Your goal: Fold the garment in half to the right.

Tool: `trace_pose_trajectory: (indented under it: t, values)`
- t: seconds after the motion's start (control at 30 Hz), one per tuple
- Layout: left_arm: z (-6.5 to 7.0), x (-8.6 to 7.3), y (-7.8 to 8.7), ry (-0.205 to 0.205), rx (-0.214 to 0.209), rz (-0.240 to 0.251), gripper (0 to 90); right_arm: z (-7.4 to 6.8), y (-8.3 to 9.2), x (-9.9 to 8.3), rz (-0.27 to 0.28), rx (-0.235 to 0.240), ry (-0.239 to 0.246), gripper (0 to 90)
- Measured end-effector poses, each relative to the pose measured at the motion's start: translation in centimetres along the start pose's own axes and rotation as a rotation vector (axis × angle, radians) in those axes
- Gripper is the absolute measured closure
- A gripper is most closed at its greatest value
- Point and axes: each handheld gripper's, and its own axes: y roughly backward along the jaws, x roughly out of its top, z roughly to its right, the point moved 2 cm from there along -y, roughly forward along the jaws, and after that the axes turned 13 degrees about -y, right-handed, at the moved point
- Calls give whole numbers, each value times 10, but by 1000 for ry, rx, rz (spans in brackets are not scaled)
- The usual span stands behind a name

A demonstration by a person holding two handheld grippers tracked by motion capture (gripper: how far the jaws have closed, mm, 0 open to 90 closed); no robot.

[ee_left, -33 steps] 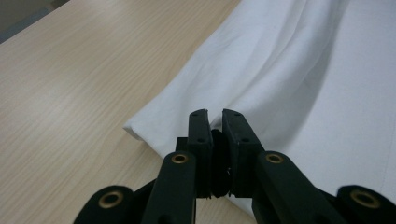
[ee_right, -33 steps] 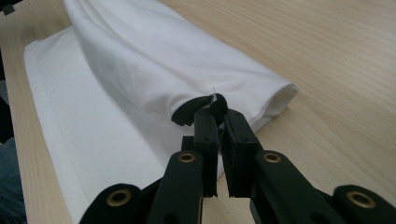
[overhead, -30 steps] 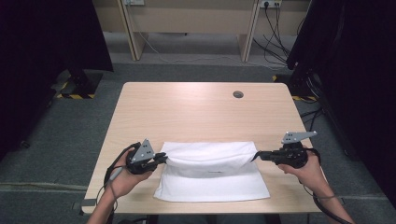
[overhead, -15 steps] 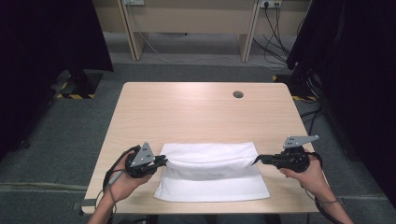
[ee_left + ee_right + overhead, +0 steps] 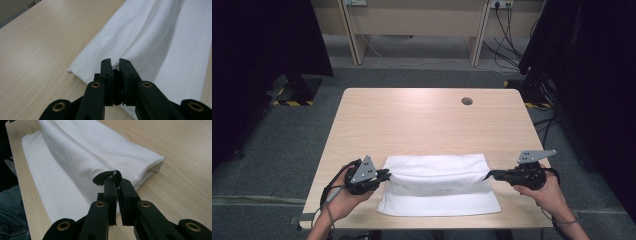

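Here, my left claw (image 5: 382, 176) is pressed together on the left edge of the white cloth (image 5: 439, 185), its jaws pinching a fold of the fabric between them; in the left gripper view (image 5: 115, 65) the cloth gathers into creases that run away from the jaw tips. My right claw (image 5: 488, 175) is pinching the cloth's right edge the same way, and in the right gripper view (image 5: 115, 180) a small dark rounded bit sits at the jaw tips against the fabric, though I cannot tell what it is.

The cloth lies on the wooden table (image 5: 427, 120), at the side nearest me, with its front hem close to the table's near edge. It is folded over on itself: the upper layer bulges up between my two claws, and a flat lower layer spreads out toward me beneath it. The round hole (image 5: 467, 101) in the tabletop is well apart from the cloth, toward the far right. My hands hold each claw just outside the cloth's two ends.
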Motion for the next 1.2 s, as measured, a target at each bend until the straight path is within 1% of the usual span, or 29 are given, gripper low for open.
trace_pose_trajectory:
  t: [0.5, 0.73, 1.2]
  values:
    - [10, -1, 7, -7, 0, 6, 812, -7, 5, -8, -7, 5, 13, 854]
    - [15, -1, 9, -13, -6, 3, 811, -9, 6, -14, -7, 9, 9, 854]
    - [25, -4, 13, -9, -11, 10, 810, -14, 9, -24, -9, 16, 10, 854]
